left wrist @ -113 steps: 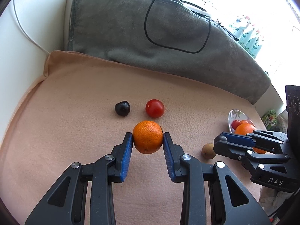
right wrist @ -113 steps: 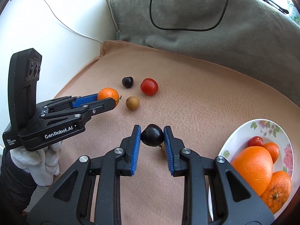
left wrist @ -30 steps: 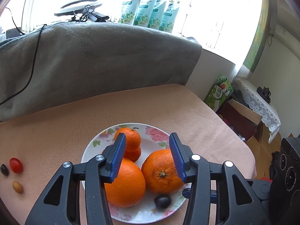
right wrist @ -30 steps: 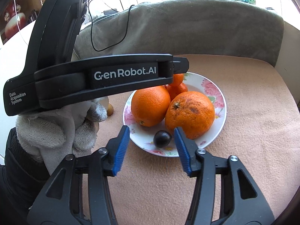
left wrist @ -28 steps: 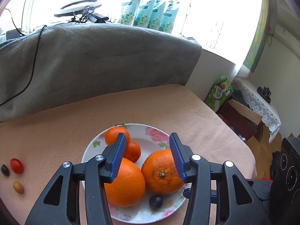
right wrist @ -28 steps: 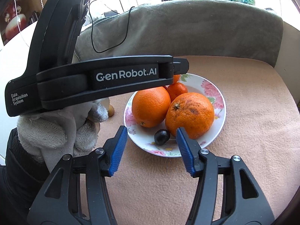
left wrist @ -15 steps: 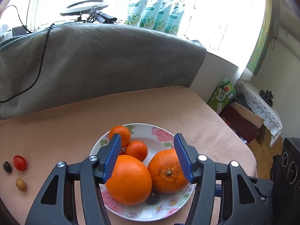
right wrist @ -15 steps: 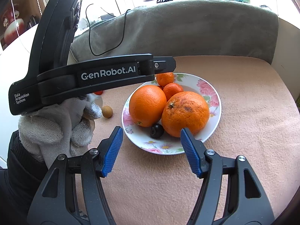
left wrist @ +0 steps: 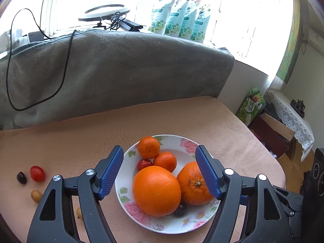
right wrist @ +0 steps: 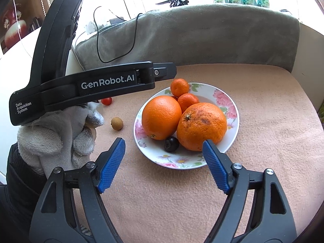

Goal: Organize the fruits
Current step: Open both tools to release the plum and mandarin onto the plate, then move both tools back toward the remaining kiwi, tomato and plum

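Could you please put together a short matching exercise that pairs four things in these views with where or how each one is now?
Things:
1. dark plum
2. red tomato
3. left gripper
4. small brown fruit

States:
A. on the cloth, left of the plate, beside the gloved hand
B. open, empty
C. on the plate, against the big oranges
D. on the cloth next to a dark fruit

Pairs: 1-C, 2-D, 3-B, 4-A
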The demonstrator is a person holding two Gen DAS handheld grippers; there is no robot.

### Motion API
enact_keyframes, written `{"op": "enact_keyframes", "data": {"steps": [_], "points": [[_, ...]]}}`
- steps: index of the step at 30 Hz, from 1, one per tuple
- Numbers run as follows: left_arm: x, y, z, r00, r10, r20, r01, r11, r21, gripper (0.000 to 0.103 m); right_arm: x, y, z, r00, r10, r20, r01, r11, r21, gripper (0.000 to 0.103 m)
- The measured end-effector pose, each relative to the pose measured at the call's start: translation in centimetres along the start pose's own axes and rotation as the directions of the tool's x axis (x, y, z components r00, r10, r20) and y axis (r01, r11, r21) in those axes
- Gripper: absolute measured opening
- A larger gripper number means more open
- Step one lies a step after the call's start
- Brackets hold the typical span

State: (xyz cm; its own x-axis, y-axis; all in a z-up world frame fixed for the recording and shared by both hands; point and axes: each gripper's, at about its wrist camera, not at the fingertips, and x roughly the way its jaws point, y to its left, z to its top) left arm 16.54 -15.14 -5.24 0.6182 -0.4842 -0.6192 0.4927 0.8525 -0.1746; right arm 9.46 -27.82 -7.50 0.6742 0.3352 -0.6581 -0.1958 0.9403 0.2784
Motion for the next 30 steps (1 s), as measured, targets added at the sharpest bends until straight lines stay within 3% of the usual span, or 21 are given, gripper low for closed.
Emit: {"op": "enact_keyframes", "data": {"steps": [15,30], "points": [[-2.2,2.7,0.0,0.996,0.079,0.04,-0.08,0.997,0.009,0.077,0.8,1.9,0.7,1.0,0.004,-0.018,-0.005,1.0,-0.023,0.081],[-4.2,7.6,-1.1,0.987,0.153,0.056,-0.151,0.988,-0.044,0.078,2.0,4.6,1.8,1.0,0.011,0.021,-0.01,0.999,-0.04,0.081]]}}
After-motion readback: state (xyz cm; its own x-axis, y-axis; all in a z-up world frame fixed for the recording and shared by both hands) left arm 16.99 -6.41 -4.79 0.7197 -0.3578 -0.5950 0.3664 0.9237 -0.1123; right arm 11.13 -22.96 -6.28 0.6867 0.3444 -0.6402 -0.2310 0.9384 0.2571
